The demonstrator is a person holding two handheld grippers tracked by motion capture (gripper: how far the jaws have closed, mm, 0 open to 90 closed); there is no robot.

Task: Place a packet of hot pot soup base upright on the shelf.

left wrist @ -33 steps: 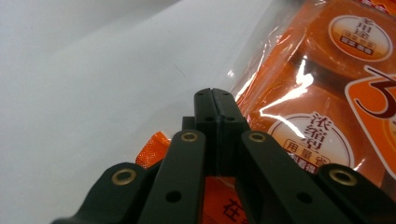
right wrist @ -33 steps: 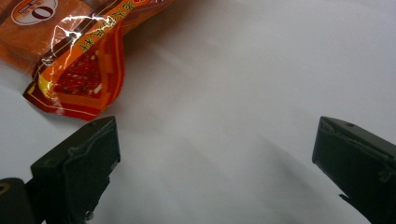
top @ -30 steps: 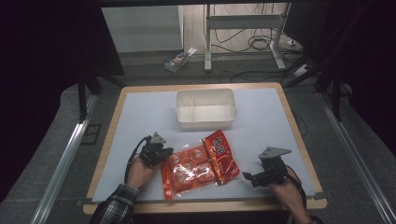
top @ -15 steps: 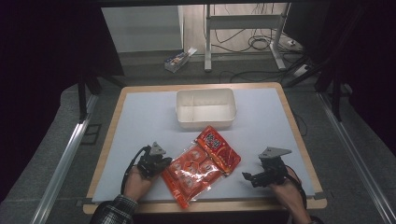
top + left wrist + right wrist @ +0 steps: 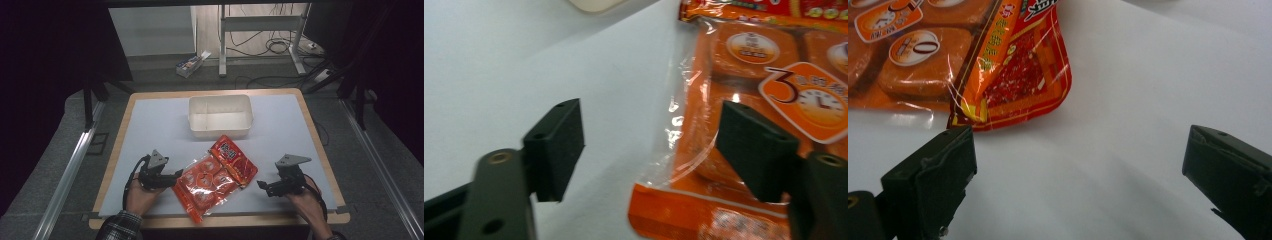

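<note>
Orange packet [image 5: 207, 184] – glossy crinkled plastic film; tray [image 5: 220, 117] – matt white plastic.

Table [image 5: 150, 120]: pale top, wooden edge; a white tub [image 5: 220, 116] stands toward the far side; an orange snack packet [image 5: 202, 182] and a red packet [image 5: 234, 159] lie near the front, touching.

A wood-edged desk [image 5: 120, 145] with a pale grey top stands on grey carpet [image 5: 55, 165] in a dim room, flanked by aluminium rails [image 5: 67, 170], with a white metal frame [image 5: 257, 35], tangled cables [image 5: 280, 47] and a small box [image 5: 191, 63] on the floor behind.
</note>
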